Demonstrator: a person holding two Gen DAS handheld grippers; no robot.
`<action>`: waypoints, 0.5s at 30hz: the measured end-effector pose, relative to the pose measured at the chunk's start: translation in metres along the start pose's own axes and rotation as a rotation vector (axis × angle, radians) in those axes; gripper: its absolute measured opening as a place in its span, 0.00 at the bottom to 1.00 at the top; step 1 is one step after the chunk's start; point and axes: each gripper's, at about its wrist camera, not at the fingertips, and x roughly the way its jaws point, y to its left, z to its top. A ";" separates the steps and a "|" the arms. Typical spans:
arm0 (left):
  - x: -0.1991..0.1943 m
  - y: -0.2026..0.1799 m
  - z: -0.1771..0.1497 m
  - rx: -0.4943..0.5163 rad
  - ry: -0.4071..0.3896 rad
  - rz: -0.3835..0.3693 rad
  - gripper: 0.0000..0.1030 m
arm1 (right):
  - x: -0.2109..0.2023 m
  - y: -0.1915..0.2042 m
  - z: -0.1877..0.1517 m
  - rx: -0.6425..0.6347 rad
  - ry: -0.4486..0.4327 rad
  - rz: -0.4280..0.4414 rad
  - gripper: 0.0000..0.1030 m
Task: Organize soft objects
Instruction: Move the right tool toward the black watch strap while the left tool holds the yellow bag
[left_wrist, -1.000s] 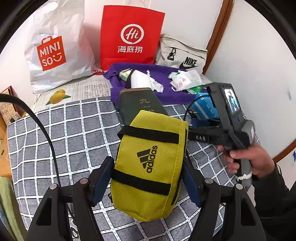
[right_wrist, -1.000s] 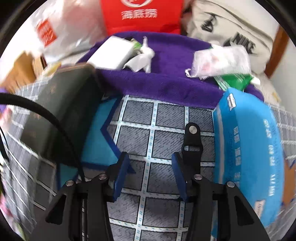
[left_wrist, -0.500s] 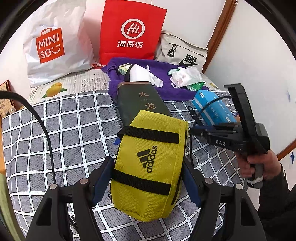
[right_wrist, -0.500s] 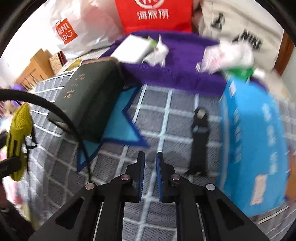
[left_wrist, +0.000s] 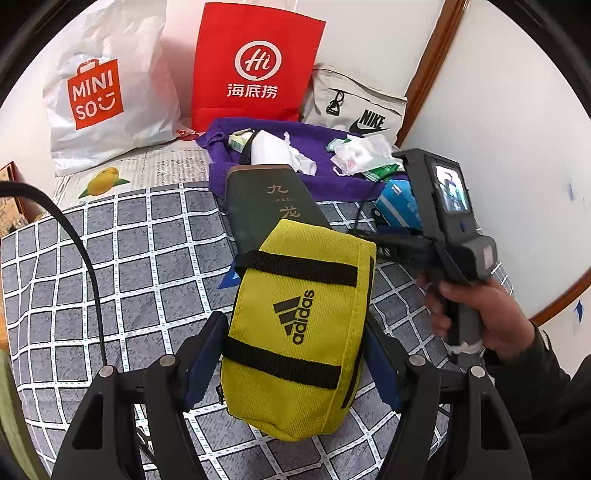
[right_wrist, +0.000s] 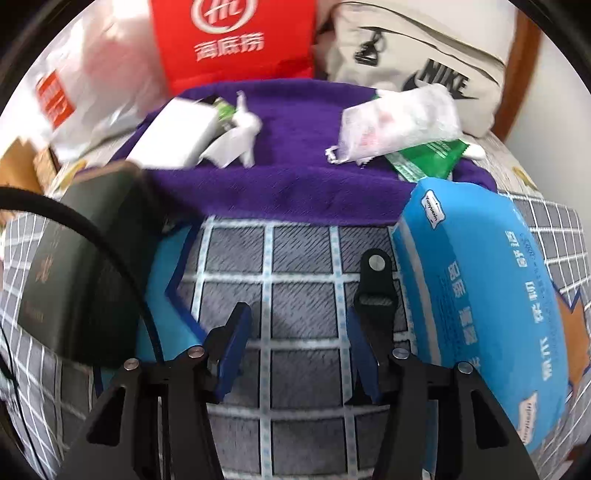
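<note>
Here the left gripper (left_wrist: 295, 354) clamps the yellow Adidas pouch (left_wrist: 299, 332), keeping it lifted; the right gripper (right_wrist: 295, 350), jaws just reopened and empty, hovers beside the blue tissue pack (right_wrist: 480, 295).

A yellow Adidas pouch (left_wrist: 299, 332) with two black straps is upright, lifted above the checked bedspread (left_wrist: 122, 258), pinched at both sides.

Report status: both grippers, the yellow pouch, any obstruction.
Left hand-held gripper clamped on yellow fabric Adidas pouch. Right hand-held gripper just opened, empty, over grey checked bedcover. Black strap clip beside its fingertip.
</note>
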 end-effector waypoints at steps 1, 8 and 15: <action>0.000 0.000 0.000 0.002 0.000 -0.003 0.68 | 0.001 0.000 0.001 -0.001 -0.006 0.005 0.51; -0.002 -0.003 -0.003 0.009 -0.006 -0.022 0.68 | -0.009 -0.009 -0.008 -0.018 0.050 0.108 0.31; 0.002 -0.002 -0.002 0.001 0.002 -0.026 0.68 | -0.029 0.009 -0.028 -0.147 0.080 0.172 0.27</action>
